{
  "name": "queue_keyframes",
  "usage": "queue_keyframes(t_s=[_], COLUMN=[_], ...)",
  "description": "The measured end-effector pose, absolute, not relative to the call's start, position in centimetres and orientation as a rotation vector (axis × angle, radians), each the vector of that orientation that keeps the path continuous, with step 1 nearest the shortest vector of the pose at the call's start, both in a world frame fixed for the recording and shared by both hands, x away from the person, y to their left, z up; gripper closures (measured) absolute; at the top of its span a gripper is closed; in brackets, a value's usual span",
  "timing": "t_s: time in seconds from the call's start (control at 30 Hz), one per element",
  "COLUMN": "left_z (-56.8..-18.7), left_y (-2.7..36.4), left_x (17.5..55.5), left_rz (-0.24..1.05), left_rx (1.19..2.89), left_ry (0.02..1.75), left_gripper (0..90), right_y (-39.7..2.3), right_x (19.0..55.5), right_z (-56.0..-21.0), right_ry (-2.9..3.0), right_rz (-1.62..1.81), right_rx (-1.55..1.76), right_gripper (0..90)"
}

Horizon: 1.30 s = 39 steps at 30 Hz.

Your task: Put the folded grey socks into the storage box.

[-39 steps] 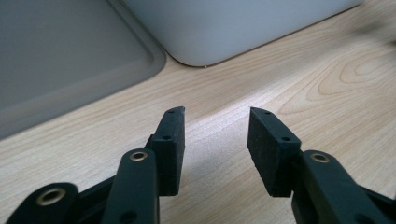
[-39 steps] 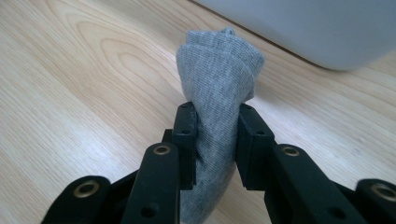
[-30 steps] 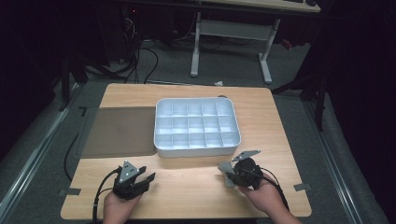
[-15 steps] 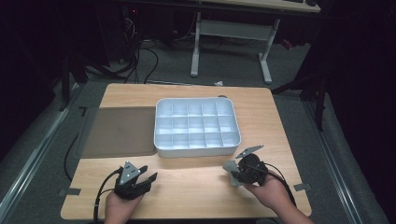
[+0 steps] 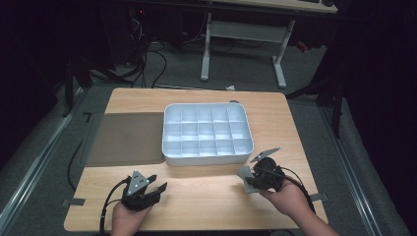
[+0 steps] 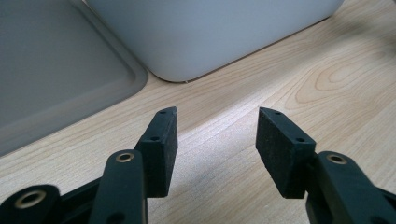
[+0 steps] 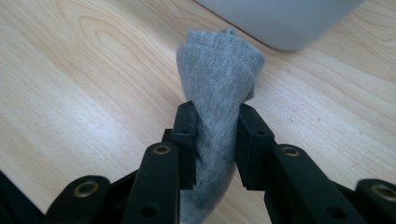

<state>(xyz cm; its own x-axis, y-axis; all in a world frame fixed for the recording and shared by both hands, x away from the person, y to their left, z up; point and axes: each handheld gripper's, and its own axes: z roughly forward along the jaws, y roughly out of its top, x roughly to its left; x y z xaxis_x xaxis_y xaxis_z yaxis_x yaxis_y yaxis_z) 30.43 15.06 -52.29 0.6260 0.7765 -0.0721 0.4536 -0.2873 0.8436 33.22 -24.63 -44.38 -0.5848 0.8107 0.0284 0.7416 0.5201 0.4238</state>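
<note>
A rolled grey sock (image 7: pixel 215 93) is clamped between the jaws of the right gripper (image 7: pixel 215 140), its long axis running along the jaws and its free end pointing toward 12 o'clock, above the wooden table (image 5: pixel 206 187) at about 5 o'clock of the white compartment tray (image 5: pixel 206 132). The left gripper (image 6: pixel 217 140), at about 7 o'clock of the tray beside the grey lid (image 5: pixel 125 137), is held with jaws apart and nothing between them, having just been opening.

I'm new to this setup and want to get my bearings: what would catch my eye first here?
The white compartment tray sits mid-table, its cells looking bare, with a grey lid lying flat at its left side. The right gripper pinches a bunched grey sock just short of the tray's near corner. The left gripper, its jaws just opening with nothing between them, points at the tray's other near corner.
</note>
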Motion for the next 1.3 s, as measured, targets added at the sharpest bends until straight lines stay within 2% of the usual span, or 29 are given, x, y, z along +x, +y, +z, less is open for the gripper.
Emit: queue_keyframes(t_s=[0.53,0.87,1.3], left_z=[-52.2,-52.2,-52.2], left_y=[14.9,15.1,15.3], left_x=[30.4,30.4,30.3], left_rz=[0.443,0.427,0.415], left_rx=[1.933,1.930,1.933], left_ry=[0.972,0.979,0.982], left_gripper=[48.5,48.2,47.9], right_y=[-24.7,-24.4,-23.6], right_x=[34.0,36.7,41.4], right_z=[-40.7,-38.2,-38.6], right_ry=[2.574,2.550,2.538], right_rz=[0.684,0.689,0.592], right_rx=[1.315,1.320,1.381], right_gripper=[73.4,73.4,73.4])
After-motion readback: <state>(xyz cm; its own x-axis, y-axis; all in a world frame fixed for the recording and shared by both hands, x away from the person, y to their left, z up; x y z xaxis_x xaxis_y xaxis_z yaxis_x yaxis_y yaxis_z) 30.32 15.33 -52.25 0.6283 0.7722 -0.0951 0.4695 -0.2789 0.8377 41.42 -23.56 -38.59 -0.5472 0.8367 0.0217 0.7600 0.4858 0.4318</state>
